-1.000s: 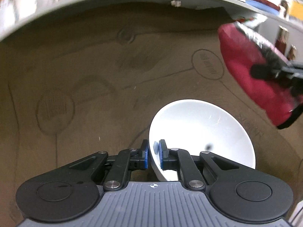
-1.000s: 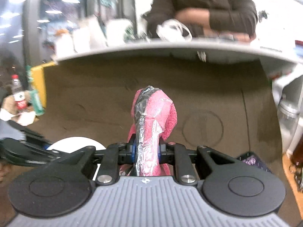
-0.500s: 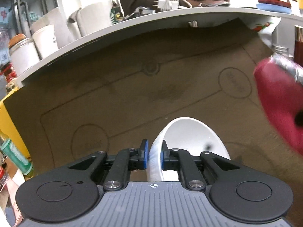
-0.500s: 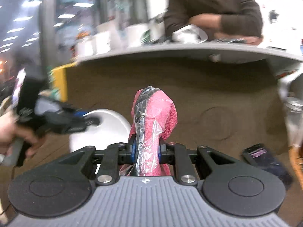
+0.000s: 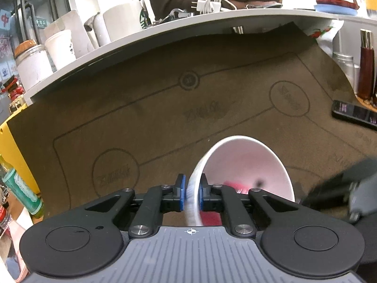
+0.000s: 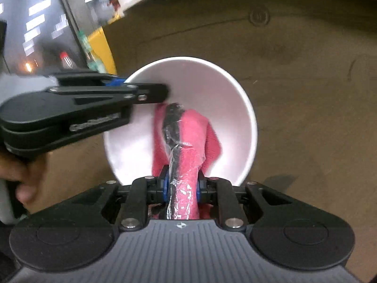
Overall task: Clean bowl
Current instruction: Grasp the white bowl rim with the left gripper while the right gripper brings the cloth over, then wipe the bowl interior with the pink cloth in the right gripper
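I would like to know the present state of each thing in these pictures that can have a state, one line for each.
White bowl: tilted, gripped at its rim, pink cloth inside it.
Left gripper: shut on the bowl's rim.
Right gripper: shut on the pink cloth.
Pink cloth: bunched, partly wrapped in tape, its tip inside the bowl.
Phone: lying flat on the brown mat, screen lit.
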`<state>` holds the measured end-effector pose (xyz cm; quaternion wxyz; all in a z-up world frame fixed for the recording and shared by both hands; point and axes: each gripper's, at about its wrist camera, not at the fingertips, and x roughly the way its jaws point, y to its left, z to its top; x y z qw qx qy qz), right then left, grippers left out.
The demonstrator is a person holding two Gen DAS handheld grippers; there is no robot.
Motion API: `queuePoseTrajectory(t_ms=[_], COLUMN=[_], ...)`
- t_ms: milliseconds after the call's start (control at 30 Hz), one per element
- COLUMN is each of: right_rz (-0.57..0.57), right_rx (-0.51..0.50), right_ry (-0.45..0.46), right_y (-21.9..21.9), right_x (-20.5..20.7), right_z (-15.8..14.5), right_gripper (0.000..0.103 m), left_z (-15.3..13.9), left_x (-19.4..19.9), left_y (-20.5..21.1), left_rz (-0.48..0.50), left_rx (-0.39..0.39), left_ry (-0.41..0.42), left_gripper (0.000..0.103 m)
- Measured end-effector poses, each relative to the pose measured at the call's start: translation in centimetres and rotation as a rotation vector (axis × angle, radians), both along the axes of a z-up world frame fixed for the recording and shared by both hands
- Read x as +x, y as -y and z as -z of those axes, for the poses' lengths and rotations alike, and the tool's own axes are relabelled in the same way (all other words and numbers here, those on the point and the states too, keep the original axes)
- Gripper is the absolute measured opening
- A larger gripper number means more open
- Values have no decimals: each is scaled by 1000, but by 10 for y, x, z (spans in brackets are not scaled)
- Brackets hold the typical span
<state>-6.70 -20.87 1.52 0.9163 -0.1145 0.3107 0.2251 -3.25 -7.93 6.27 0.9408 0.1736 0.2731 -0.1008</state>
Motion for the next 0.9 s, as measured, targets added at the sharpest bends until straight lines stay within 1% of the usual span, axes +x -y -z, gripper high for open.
queuePoseTrajectory(t_ms=[33,67,100,133,167,200,233,267,300,333,367,433,467,500,533,567,600,633,667,733,800,900], right_rz=[8,10,4,0,-1,7,16,20,29,38,42,44,44,45,46,46,43,41,40,32,26,46], right_rx=[-122,-221,-236,-245,-214,-146,-100,-79,-28,20,52,63,63,63,61,60,62,65,65,63,60,79], right_ry=[86,159,158,153,127,79,47,33,3,-26,-46,-48,-46,-43,-40,-38,-38,-39,-37,-29,-6,29], right_y=[-9,-16,-16,-16,-13,-6,-1,2,9,15,20,21,21,20,18,16,13,9,7,7,10,13], right_x=[-8,-16,-18,-20,-19,-17,-15,-14,-12,-10,-10,-13,-15,-17,-19,-21,-21,-22,-22,-30,-39,-28], right_z=[-2,-1,0,1,1,1,0,0,-1,-1,-1,1,1,2,2,2,3,3,3,2,-2,-8], right_gripper=[19,19,19,19,19,19,19,19,19,20,20,20,20,20,20,20,20,20,20,19,19,19], left_z=[1,2,2,2,1,0,0,0,2,3,4,11,12,14,15,18,21,23,28,31,34,35], left_x=[0,0,0,0,-1,-2,-3,-6,-8,-11,-13,-23,-25,-23,-23,-20,-17,-17,-13,-12,-11,-12], left_y=[1,4,5,6,8,9,11,14,16,16,17,19,18,14,13,11,10,10,10,9,8,8], left_rz=[4,4,3,2,3,3,2,-1,-2,-5,-7,-25,-36,-53,-57,-56,-56,-56,-50,-57,-50,-36], left_rx=[5,9,9,7,-1,-3,-5,-1,9,18,27,59,58,22,2,-15,-32,-32,-46,-52,-54,-47], left_ry=[1,4,8,12,16,15,13,7,6,12,19,66,67,35,17,-9,-37,-45,-80,-79,-73,-72], left_gripper=[12,12,11,11,12,14,17,21,47,91,103,101,101,101,98,92,65,27,18,14,15,14])
